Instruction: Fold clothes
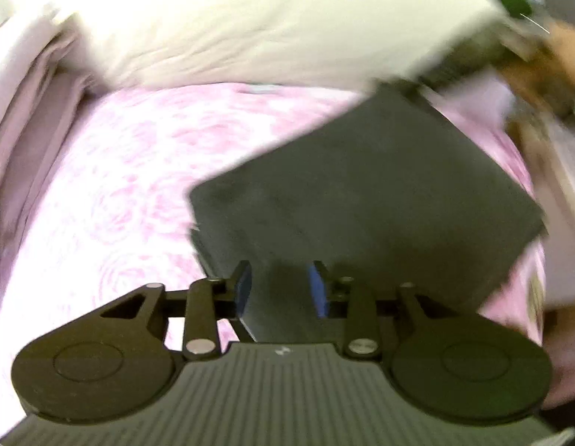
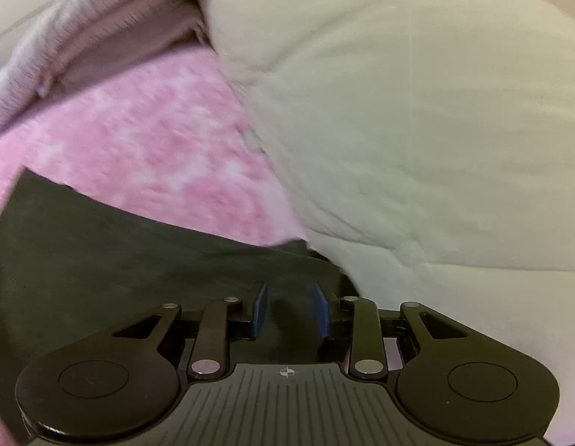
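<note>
1. A dark folded garment [image 1: 362,193] lies flat on a pink patterned bedspread [image 1: 120,171], its far right corner by a big white pillow [image 1: 250,26].
2. The left gripper [image 1: 280,286] hangs over the garment's near edge, its blue pads [image 1: 317,290] narrowly apart and pressing on nothing.
3. The right gripper [image 2: 289,308] hovers over the same dark cloth [image 2: 138,260] close to the pillow [image 2: 417,130], jaws likewise narrowly parted and empty.
4. Mauve folded bedding [image 2: 83,37] lies at the far left.
5. A person's hand [image 1: 548,59] shows, blurred, at the far right in the left wrist view.
</note>
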